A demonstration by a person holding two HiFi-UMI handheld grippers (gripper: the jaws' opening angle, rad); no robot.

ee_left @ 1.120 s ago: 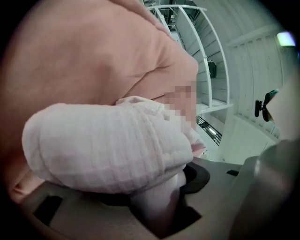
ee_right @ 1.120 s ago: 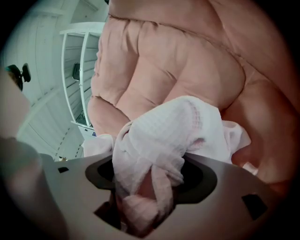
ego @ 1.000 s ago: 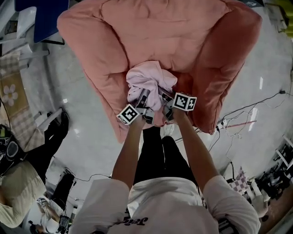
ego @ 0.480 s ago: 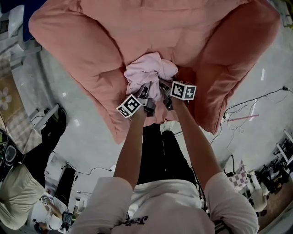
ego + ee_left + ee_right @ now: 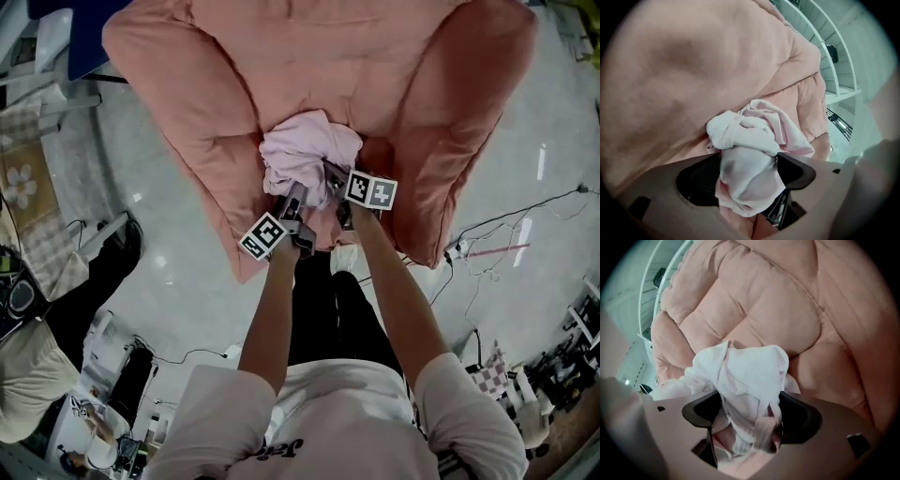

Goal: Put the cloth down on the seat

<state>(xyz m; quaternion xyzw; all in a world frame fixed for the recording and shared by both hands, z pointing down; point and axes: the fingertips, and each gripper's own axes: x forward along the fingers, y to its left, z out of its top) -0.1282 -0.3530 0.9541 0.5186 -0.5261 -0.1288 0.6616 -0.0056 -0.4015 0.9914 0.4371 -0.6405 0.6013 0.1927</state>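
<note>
**Scene.** A pink padded armchair (image 5: 328,56) stands on a pale floor (image 5: 187,281). The person faces it, with both arms extended toward the seat (image 5: 375,157).

**Cloth.** A crumpled light-pink cloth (image 5: 309,155) lies bunched on the seat, at the middle, between the two armrests. Its near edge reaches toward both grippers. In the left gripper view the cloth (image 5: 754,140) rests against the pink padding. A fold of it hangs down into the jaw gap. In the right gripper view the cloth (image 5: 750,366) lies in front of the quilted backrest (image 5: 764,301). A ribbed hem trails down between the jaws.

**Left gripper.** The left gripper (image 5: 294,197) is at the near left edge of the cloth, with its marker cube toward the person. Its own view (image 5: 747,173) shows the jaws apart and opening. The fold of cloth stands between them and touches the right jaw. Dark open space shows beside the left jaw. The pads do not clamp the cloth.

**Right gripper.** The right gripper (image 5: 335,176) is at the near right edge of the cloth, just beside the left gripper. Its own view (image 5: 752,413) shows the jaws apart and opening. The cloth hangs loose between them, with a gap on each side.

**Surroundings.** Cables (image 5: 506,225) run across the floor to the right of the armchair. White shelves (image 5: 834,61) appear behind the armchair in the left gripper view.
</note>
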